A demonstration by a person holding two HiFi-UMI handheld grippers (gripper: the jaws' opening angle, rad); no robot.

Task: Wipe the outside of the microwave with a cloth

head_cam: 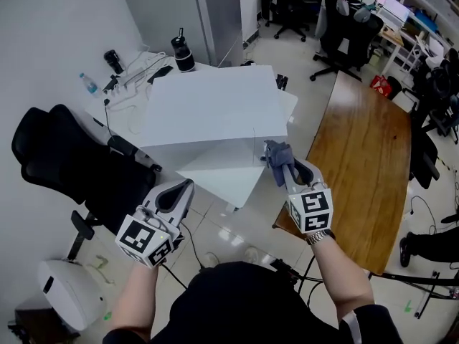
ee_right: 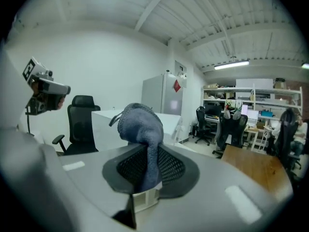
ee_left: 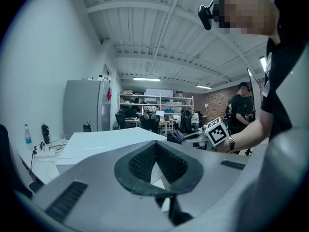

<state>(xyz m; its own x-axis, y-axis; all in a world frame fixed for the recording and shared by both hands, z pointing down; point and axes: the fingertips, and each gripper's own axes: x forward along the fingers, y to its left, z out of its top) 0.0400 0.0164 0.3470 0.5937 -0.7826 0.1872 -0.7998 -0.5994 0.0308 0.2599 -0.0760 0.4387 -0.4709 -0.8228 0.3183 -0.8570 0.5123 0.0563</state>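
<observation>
Cloth (head_cam: 277, 154), grey-blue and bunched into a lump, is clamped in the right claw (head_cam: 285, 169). A fold runs down between the two pads and the rest bulges above the tips. The left claw (head_cam: 179, 190) is held lower and nearer the person, off the counter's near left edge. Its jaws are pressed together with nothing between them.

The cloth sits at the near right corner of the microwave (head_cam: 215, 106), level with its top edge. It looks to be touching the white casing there, though the angle leaves that uncertain. The microwave is a plain white box standing on the white counter (head_cam: 123, 104) and covering most of it, with a wedge of counter showing below its near side.

A black office chair (head_cam: 64, 163) stands against the counter's left edge. Along the far left edge lie a white power strip (head_cam: 129, 77) with trailing cables and a clear bottle (head_cam: 87, 84). A black flask (head_cam: 183, 54) stands at the far corner. A long wooden counter (head_cam: 366, 178) stretches away to the right of the right claw, and beyond it are more office chairs and cluttered desks.
</observation>
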